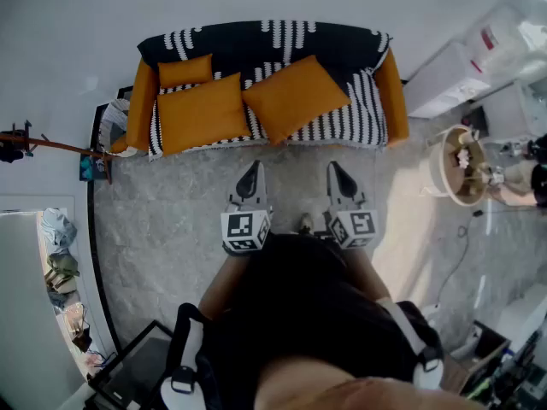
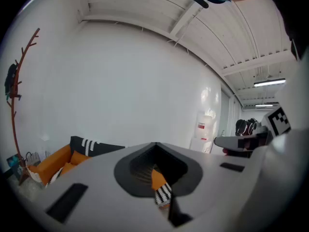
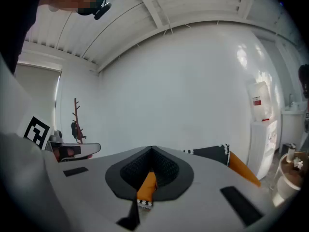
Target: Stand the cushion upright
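Both grippers pause over the grey floor (image 1: 162,220), well short of an orange sofa (image 1: 391,92) draped in a black-and-white striped throw (image 1: 282,41). The left gripper (image 1: 252,178) and the right gripper (image 1: 339,178) point side by side toward the seat. Each has its jaws pressed together on nothing; the gripper views show only a sliver of the distant sofa through the seam.

Three orange cushions rest on the seat. The likely target, a large cushion (image 1: 295,96), sits skewed near the middle with one corner toward the front edge and its diagonal running from lower left to upper right in the head view. It touches the squarer cushion (image 1: 202,111) to its left, and a small cushion (image 1: 184,71) sits behind that one against the backrest.

The skewed cushion lies straight ahead, roughly midway between the two grippers, so neither hand appears clearly nearer. Whether it leans on the backrest or lies flat cannot be told from above.

Reaching it would seem to call for a forward step and jaws opened before contact, and the neighbouring cushion could be nudged in the process.
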